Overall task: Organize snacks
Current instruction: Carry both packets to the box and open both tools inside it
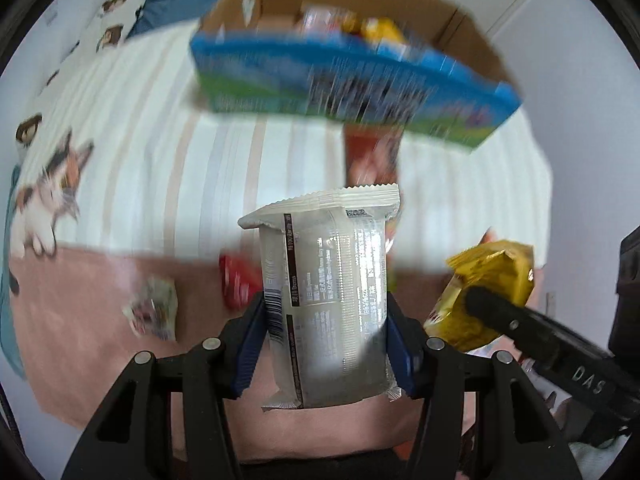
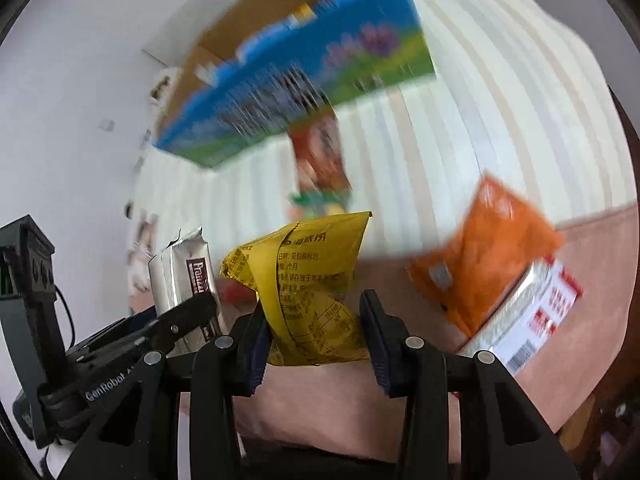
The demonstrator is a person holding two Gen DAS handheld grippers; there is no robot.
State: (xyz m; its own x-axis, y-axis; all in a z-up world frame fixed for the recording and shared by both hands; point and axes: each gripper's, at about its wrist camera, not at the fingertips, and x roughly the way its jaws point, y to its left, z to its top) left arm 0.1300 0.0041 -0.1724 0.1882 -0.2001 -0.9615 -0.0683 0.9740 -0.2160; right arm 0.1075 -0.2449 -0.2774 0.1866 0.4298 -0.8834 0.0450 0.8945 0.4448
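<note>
My left gripper (image 1: 326,320) is shut on a silver-white snack packet (image 1: 326,296), held upright above the bed. My right gripper (image 2: 314,320) is shut on a crumpled yellow snack bag (image 2: 308,280). The yellow bag also shows at the right of the left wrist view (image 1: 486,292), and the silver packet at the left of the right wrist view (image 2: 186,280). Ahead stands an open cardboard box (image 1: 360,4) with a blue printed side (image 1: 340,76); several snacks lie inside it. The box also shows in the right wrist view (image 2: 296,80).
A red-orange packet (image 1: 372,156) lies before the box on the striped sheet (image 1: 160,152). A small red packet (image 1: 236,284) and a pale wrapper (image 1: 154,312) lie on the pink blanket (image 1: 80,320). An orange bag (image 2: 484,264) and a red-white box (image 2: 532,320) lie at right.
</note>
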